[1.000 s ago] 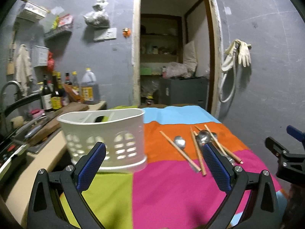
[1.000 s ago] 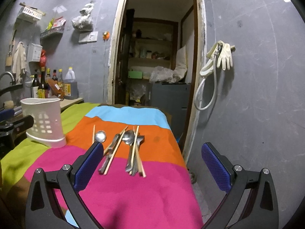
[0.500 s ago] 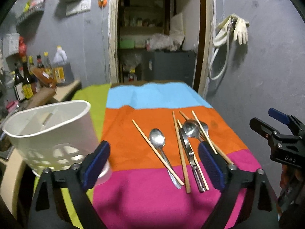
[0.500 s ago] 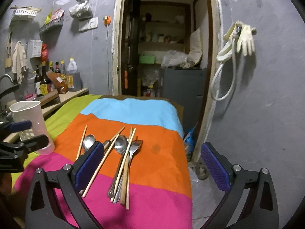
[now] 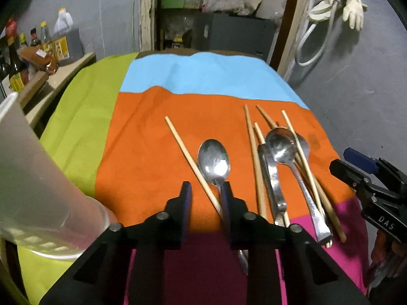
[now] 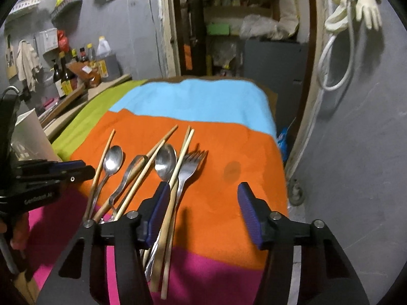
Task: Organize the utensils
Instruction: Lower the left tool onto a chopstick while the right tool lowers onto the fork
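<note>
The left wrist view shows the left hand-held gripper point(image 5: 205, 193) low over the counter point(image 5: 157, 137), its jaws drawn close but with a gap left, flanking one chopstick point(image 5: 193, 162) and the handle of the nearest spoon point(image 5: 214, 160) (whether the pads actually pinch either is hard to judge). Only the right wrist view shows the fork point(image 6: 189, 171), which the left view hides under a second spoon point(image 5: 281, 147) and crossed chopsticks. There the right hand-held gripper point(image 6: 203, 199) hangs released, jaws wide, its left finger just beside the fork's handle. The white utensil basket point(image 5: 33, 178) stands at the counter's left edge, blurred and cut off in both views. Sauce bottles point(image 6: 63, 76) crowd the side ledge; rubber gloves point(image 6: 366, 2) hang on the wall.
</note>
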A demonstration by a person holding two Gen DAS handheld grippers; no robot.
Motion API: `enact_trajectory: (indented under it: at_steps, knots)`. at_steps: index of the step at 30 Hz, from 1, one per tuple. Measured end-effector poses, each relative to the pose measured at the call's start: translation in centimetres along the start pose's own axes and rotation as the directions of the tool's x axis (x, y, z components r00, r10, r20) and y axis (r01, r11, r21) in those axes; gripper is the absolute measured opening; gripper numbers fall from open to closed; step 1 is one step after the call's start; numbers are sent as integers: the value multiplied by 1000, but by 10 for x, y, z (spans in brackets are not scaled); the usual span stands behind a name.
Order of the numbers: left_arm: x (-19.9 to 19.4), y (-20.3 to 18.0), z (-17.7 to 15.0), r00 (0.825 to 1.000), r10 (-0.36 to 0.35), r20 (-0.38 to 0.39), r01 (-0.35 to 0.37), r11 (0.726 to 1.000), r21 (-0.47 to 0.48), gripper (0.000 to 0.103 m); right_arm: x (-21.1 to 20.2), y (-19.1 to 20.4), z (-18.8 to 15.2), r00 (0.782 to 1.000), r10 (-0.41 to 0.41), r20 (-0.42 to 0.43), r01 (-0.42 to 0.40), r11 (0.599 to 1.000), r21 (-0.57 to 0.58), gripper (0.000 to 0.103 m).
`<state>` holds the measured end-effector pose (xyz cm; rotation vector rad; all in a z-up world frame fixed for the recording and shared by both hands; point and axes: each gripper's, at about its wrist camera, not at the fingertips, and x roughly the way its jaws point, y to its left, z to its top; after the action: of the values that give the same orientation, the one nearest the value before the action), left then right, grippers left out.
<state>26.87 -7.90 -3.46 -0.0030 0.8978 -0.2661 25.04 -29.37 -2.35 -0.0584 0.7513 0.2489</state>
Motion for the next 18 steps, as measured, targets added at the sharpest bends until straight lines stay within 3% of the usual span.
enact_trajectory:
  at_steps: [5, 18]
  knots:
    - [10, 11, 2, 999, -12, -33, 11, 1000, -29, 15, 13, -2, 2, 999, 18, -45, -19, 1000, -6, 40]
    - [23, 17, 10, 996, -20, -90, 15, 998, -57, 15, 42, -5, 11, 989, 76, -127, -75, 997, 12, 39]
